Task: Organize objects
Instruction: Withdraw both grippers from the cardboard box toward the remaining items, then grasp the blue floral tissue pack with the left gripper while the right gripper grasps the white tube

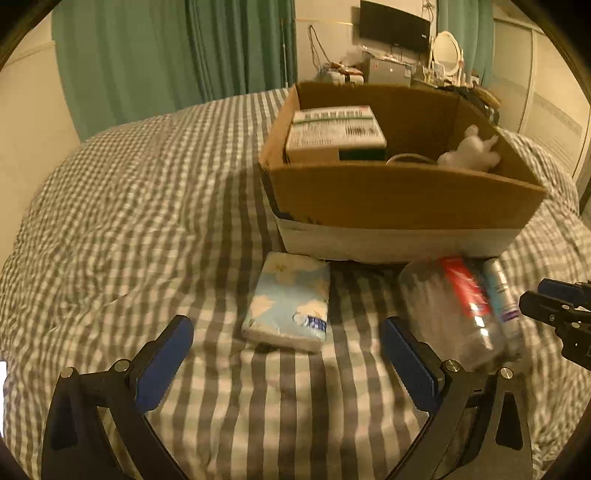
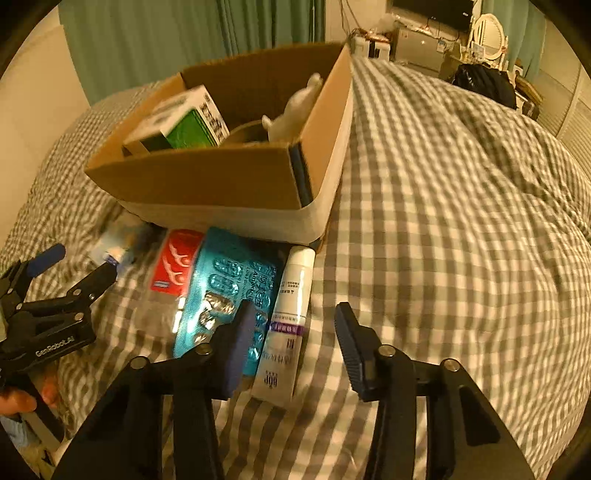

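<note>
An open cardboard box (image 1: 399, 195) (image 2: 207, 177) sits on the checked bed and holds a green-and-white carton (image 1: 336, 133) (image 2: 181, 118), a white plush toy (image 1: 471, 151) (image 2: 295, 107) and a tape roll (image 2: 247, 131). In front of it lie a blue tissue pack (image 1: 288, 301) (image 2: 118, 243), a clear bottle with a red label (image 1: 454, 310) (image 2: 177, 266), a teal blister pack (image 2: 229, 291) and a white tube (image 1: 500, 291) (image 2: 288, 325). My left gripper (image 1: 288, 354) (image 2: 74, 267) is open just short of the tissue pack. My right gripper (image 2: 295, 332) (image 1: 543, 295) is open over the tube's near end.
The grey-and-white checked bedcover (image 1: 147, 206) (image 2: 443, 221) spreads wide to the left and right of the box. Green curtains (image 1: 166, 55) hang behind, and a cluttered desk with a monitor (image 1: 393, 26) and mirror stands at the back. A hand (image 2: 18, 398) holds the left gripper.
</note>
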